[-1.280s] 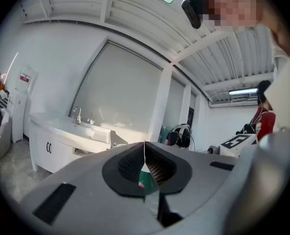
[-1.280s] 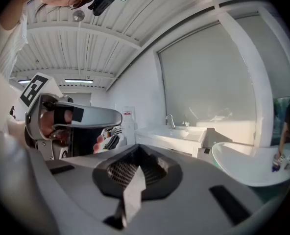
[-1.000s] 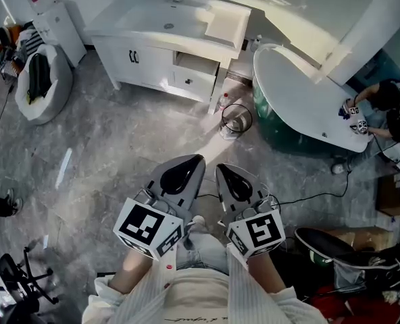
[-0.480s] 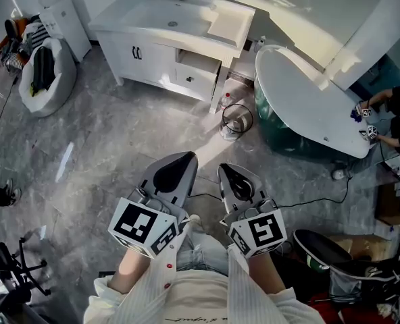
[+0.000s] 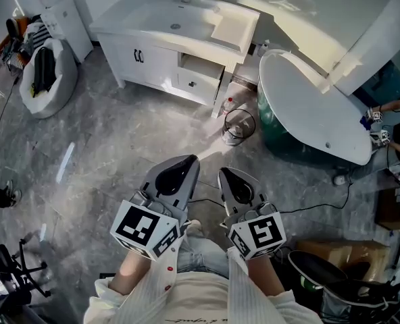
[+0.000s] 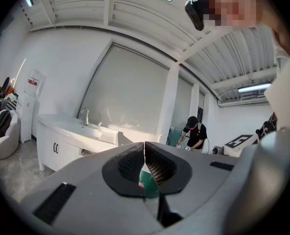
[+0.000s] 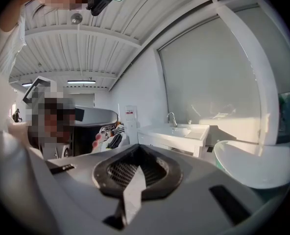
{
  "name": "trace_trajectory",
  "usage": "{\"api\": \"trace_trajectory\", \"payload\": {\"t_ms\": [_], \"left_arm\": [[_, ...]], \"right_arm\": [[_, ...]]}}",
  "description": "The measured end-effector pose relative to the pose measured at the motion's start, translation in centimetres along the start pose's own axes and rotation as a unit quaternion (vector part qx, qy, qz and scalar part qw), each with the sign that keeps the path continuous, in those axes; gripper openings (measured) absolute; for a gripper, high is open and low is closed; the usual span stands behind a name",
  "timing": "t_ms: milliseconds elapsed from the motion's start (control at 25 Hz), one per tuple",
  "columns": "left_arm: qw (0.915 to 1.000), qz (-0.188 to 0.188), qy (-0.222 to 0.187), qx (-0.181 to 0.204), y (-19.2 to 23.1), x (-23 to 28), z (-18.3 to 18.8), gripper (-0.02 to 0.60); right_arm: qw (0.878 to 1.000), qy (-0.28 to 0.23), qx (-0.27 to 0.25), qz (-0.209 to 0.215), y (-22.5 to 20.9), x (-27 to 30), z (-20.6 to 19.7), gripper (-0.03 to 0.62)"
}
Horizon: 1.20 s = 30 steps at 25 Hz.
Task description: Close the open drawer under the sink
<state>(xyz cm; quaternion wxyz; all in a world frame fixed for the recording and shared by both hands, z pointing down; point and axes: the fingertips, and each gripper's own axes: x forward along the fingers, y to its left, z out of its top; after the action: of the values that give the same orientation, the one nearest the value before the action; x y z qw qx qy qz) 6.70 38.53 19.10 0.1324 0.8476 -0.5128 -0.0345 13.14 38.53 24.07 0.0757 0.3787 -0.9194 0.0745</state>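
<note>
Left gripper (image 5: pixel 184 166): grey, two-jawed, with a black-and-white marker cube at its back. It is held low in front of the person's body, jaws together with nothing between them.
Right gripper (image 5: pixel 228 179): just beside the left one in the same pose. Its jaws meet at the tips and it carries nothing.
Grey marbled floor (image 5: pixel 112 140): a bare stretch lies between both grippers and the cabinet, so the two are well apart.
Round wire basket (image 5: pixel 239 122): stands on the floor ahead and to the right, near the cabinet's right corner. It is beside the straight line to the drawer, not on it.
Open white drawer with a dark knob (image 5: pixel 200 79): sits in the right-hand bay of the white vanity cabinet (image 5: pixel 142 56), under the white sink top (image 5: pixel 129 19). It is pulled out toward the person, with its inside showing.
Direction from the tools: straight ahead, roughly on the line between the two grippers.
Long axis: the drawer front runs left to right, slightly skewed. Its travel is away from the person, into the cabinet.
Nearer gripper: little to choose, though the left tips look marginally more in line with the knob.
Coming move, as a judgement: close the distance first, then push flat on the front with shut jaws.
</note>
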Motion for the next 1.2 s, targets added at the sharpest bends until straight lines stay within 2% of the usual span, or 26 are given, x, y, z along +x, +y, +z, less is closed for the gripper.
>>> {"api": "trace_trajectory", "payload": {"t_ms": [280,480,760,1200], "left_arm": [[0.9998,-0.013,0.013,-0.002,4.2,4.4,0.6,0.017],[0.9998,-0.015,0.012,0.002,8.8,7.8,2.7,0.017],[0.9993,-0.025,0.010,0.028,14.8,11.6,5.6,0.017],[0.9983,-0.039,0.039,0.022,19.5,16.0,5.3,0.017]], "right_arm": [[1.000,0.005,-0.001,-0.011,-2.7,5.4,1.0,0.009],[1.000,0.005,-0.004,-0.016,-4.6,10.8,2.6,0.009],[0.999,-0.013,-0.013,-0.031,-6.6,17.8,5.6,0.009],[0.999,-0.006,0.000,-0.053,-9.6,23.1,6.1,0.009]]}}
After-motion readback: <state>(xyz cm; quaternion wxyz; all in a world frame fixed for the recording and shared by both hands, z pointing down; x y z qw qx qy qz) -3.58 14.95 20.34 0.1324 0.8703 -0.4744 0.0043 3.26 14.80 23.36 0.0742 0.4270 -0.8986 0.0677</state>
